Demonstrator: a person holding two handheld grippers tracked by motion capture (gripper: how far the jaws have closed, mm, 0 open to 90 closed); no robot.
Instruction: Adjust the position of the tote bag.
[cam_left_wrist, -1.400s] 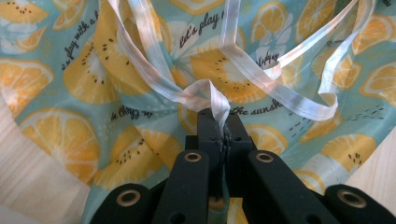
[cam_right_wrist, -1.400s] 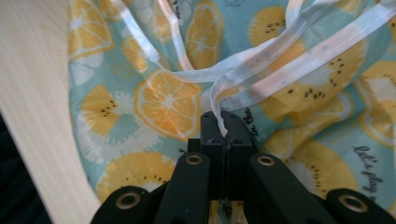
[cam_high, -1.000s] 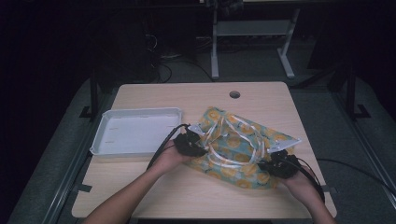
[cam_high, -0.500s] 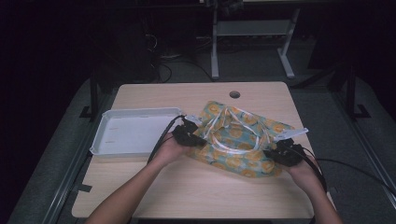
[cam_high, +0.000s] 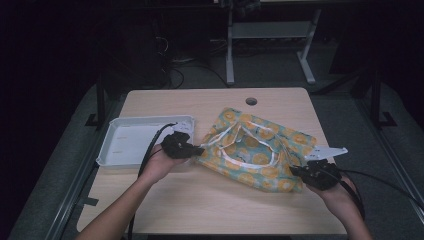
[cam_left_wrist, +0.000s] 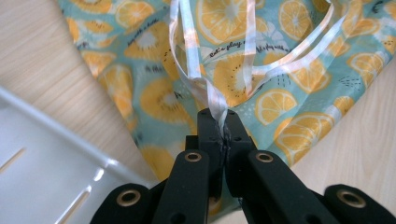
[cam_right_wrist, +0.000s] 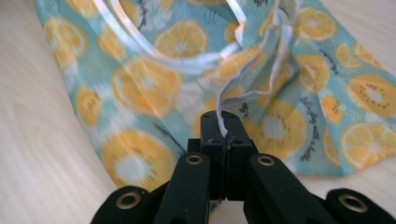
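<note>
A pale wooden table (cam_high: 200, 205) stands in a dark room, with a grey metal frame on the floor beyond its far edge. At the table's left lies a white tray (cam_high: 127, 145), shallow and slotted. Just right of the tray, the left gripper (cam_high: 196, 150) has its jaws pressed together on the left edge of a cloth (cam_high: 260, 155) printed with orange slices on teal; in the left gripper view a white ribbon (cam_left_wrist: 212, 91) runs into the closed jaws of the left gripper (cam_left_wrist: 223, 135). The cloth is spread across the table's middle, rumpled, with white ribbon loops on top. At its right corner the right gripper (cam_high: 299, 172) is clamped as well; the right gripper view shows the right gripper (cam_right_wrist: 225, 135) pinching a white ribbon (cam_right_wrist: 247, 95).
</note>
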